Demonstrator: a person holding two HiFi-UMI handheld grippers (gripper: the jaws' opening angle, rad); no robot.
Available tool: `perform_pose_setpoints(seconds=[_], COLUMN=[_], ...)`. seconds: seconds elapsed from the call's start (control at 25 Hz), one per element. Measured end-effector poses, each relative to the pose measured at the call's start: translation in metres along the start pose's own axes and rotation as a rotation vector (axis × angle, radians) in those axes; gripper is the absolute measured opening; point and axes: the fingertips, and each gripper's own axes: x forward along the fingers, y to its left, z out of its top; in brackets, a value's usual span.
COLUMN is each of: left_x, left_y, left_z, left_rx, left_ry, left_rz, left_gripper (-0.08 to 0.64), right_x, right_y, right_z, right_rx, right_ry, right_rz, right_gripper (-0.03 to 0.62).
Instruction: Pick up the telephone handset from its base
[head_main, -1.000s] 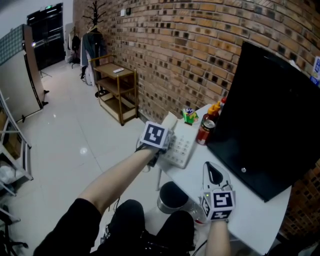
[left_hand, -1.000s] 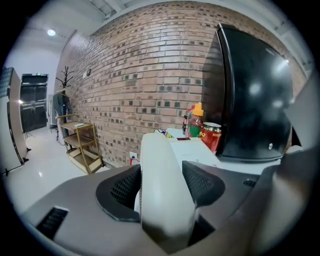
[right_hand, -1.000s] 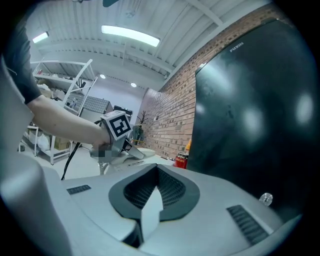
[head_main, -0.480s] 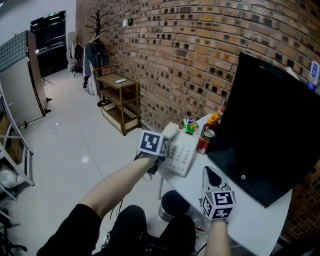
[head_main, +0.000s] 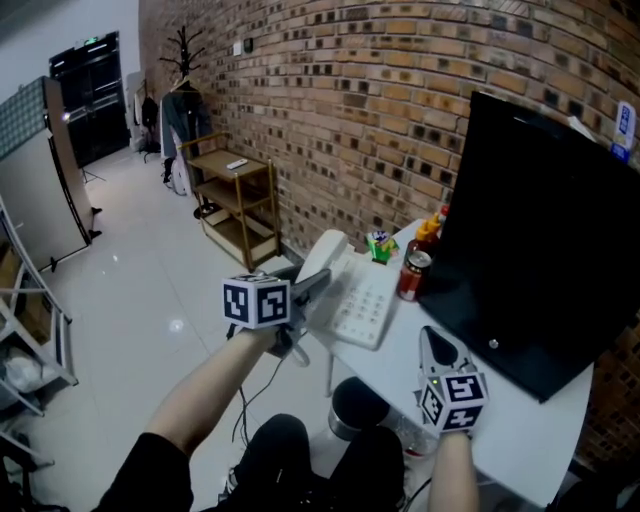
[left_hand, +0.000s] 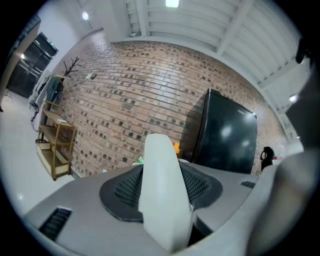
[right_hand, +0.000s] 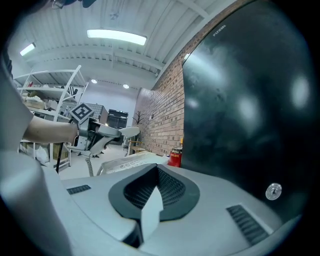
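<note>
Head view, handset (head_main: 320, 260) clr of base (head_main: 365, 305) edge

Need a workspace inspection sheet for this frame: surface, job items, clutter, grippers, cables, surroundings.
Surface: white table, bare at the near end.
Job's things: handset lifted clear of the base.
Clutter: can, bottle, toy and monitor by the base.
Grippers: left gripper shut on the handset, jaws have just been closing; right gripper jaws look together, nothing held.
Cables: coiled cord hangs below the handset.
Surroundings: brick wall, wooden cart, glossy floor.
</note>
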Motion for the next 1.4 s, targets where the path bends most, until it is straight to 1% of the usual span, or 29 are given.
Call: perform_pose_setpoints(seconds=[0.08,0.28,0.44,0.6,0.68,0.8,0.88,1.04,1.2,1.32,1.4], left_x=[-0.015,-0.044,-0.073,-0.091,-0.099,-0.108,-0.111,-0.111,-0.108,-0.106,-0.105], left_y=[-0.002,-0.008,-0.005,-0.016,-0.023,-0.031,-0.035,-0.037,-0.037,-0.036,-0.036], left_z=[0.005,0.016,0.024,0.027,0.028,0.028,0.028,0.026,0.019,0.014,0.014], left_rx=[-0.011,-0.082,-0.122,-0.106,-0.11,-0.119,-0.104,-0.081,-0.078,-0.088,-0.076], left_ry=[-0.048,-0.197,-0.322,-0.402,-0.433,-0.446,-0.435,-0.413,-0.394,-0.378,-0.37], left_rz=[-0.04,-0.157,-0.223,-0.308,-0.364,-0.449,-0.479,-0.486,-0.473,-0.479,-0.475], left_gripper=[0.224,0.224,0.222,0.222,0.222,0.222,0.222,0.222,0.222,0.222,0.222], right_x=[0.0,0.0,-0.002,-0.004,-0.004,-0.003,-0.003,-0.001,0.0,0.001,0.003], right_y=[-0.001,-0.002,-0.003,-0.006,-0.006,0.002,0.007,0.013,0.013,0.019,0.023], right_z=[-0.001,0.001,0.002,0.004,0.005,0.007,0.008,0.007,0.005,0.003,0.002], right_rx=[0.007,0.039,0.061,0.081,0.086,0.081,0.079,0.084,0.093,0.096,0.097], right_ry=[-0.011,-0.036,-0.044,-0.081,-0.101,-0.118,-0.127,-0.125,-0.094,-0.088,-0.084], right_rz=[0.003,0.025,0.023,0.022,0.044,0.101,0.135,0.18,0.183,0.229,0.257], right_gripper=[0.008,0.008,0.008,0.008,0.009,0.009,0.009,0.009,0.008,0.008,0.008])
